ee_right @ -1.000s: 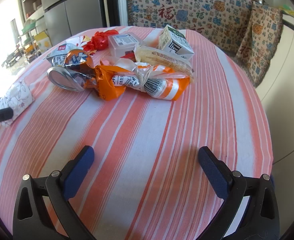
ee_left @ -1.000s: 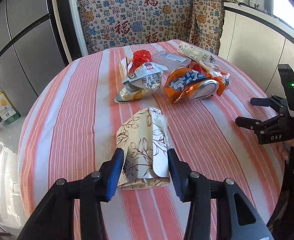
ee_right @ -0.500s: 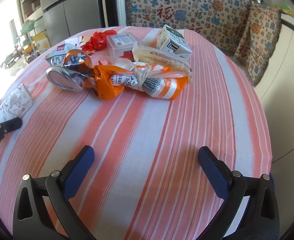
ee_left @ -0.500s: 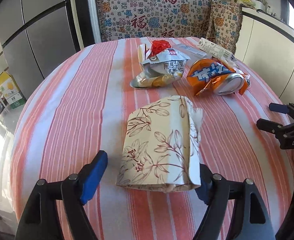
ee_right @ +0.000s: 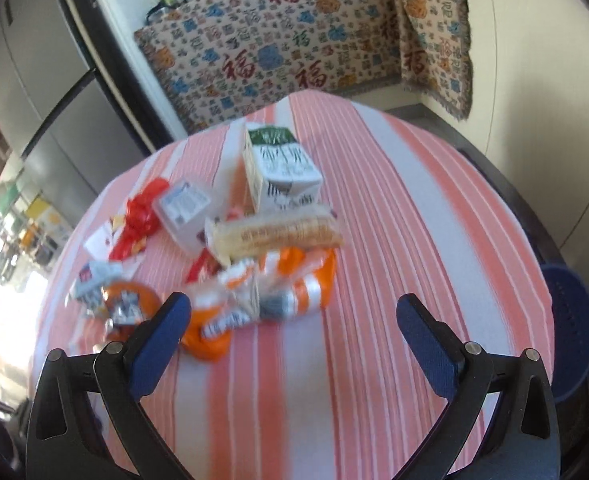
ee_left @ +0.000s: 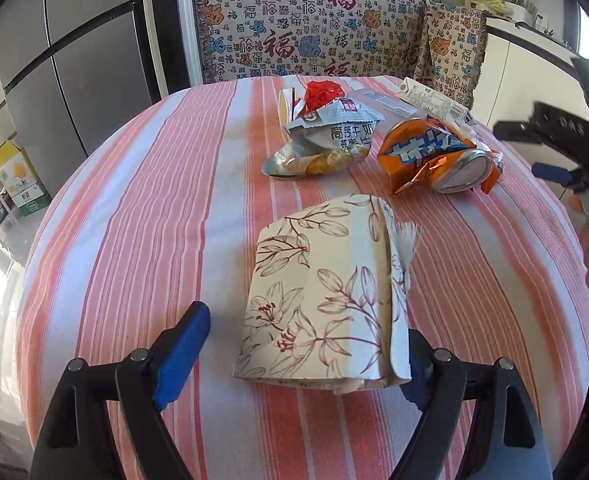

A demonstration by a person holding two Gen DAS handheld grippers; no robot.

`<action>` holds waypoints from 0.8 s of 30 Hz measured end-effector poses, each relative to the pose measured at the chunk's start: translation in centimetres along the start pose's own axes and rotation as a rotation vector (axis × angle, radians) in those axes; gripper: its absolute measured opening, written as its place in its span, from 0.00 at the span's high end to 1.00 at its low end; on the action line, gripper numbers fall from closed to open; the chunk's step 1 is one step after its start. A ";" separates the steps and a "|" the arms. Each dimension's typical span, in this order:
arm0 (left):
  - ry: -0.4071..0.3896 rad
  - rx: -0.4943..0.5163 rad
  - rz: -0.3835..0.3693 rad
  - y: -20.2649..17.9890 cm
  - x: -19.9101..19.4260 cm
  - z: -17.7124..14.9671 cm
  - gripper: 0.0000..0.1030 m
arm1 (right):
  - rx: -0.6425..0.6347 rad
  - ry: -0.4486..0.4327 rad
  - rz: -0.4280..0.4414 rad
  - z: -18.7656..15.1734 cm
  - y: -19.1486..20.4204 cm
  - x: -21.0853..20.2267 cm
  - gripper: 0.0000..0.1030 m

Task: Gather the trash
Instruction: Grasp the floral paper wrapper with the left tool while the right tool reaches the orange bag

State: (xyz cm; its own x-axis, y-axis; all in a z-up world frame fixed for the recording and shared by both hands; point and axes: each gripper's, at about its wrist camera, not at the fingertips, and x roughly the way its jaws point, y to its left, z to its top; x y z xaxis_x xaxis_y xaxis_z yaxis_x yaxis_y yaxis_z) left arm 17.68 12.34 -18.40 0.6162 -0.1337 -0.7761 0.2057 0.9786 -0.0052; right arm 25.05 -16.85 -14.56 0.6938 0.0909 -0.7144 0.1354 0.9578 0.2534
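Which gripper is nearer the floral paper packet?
Left. The left gripper is open with its fingers on either side of the floral paper packet. The right gripper is open over the trash pile farther up the table.

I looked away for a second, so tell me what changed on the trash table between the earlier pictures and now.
The left gripper opened around the floral paper packet, which was pinched a second ago; its left finger now stands apart. The right gripper, still open and empty, swung up toward the trash pile by the milk carton. The orange wrapper and silver snack bag stayed put.
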 end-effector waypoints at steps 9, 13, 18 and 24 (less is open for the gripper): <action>-0.001 -0.002 -0.001 0.0 -0.1 -0.1 0.17 | -0.272 0.181 -0.063 -1.8 1.7 2.1 0.01; -0.001 0.001 0.000 0.0 -0.1 -0.1 0.17 | -0.341 0.220 -0.088 -2.9 -1.5 0.2 0.01; 0.001 0.003 0.000 0.0 -0.1 -0.1 0.17 | -0.412 0.229 -0.067 -3.4 -3.5 -1.6 0.01; 0.002 0.003 0.001 0.0 -0.2 0.0 0.17 | -0.478 0.197 0.039 -2.9 -1.1 -2.1 0.01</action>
State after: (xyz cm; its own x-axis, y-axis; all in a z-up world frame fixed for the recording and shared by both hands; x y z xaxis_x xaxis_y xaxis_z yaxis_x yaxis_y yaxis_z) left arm 17.53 12.37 -18.28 0.6152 -0.1326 -0.7771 0.2078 0.9782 -0.0024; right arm 21.36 -17.35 -15.24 0.5394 0.1341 -0.8313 -0.2580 0.9661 -0.0116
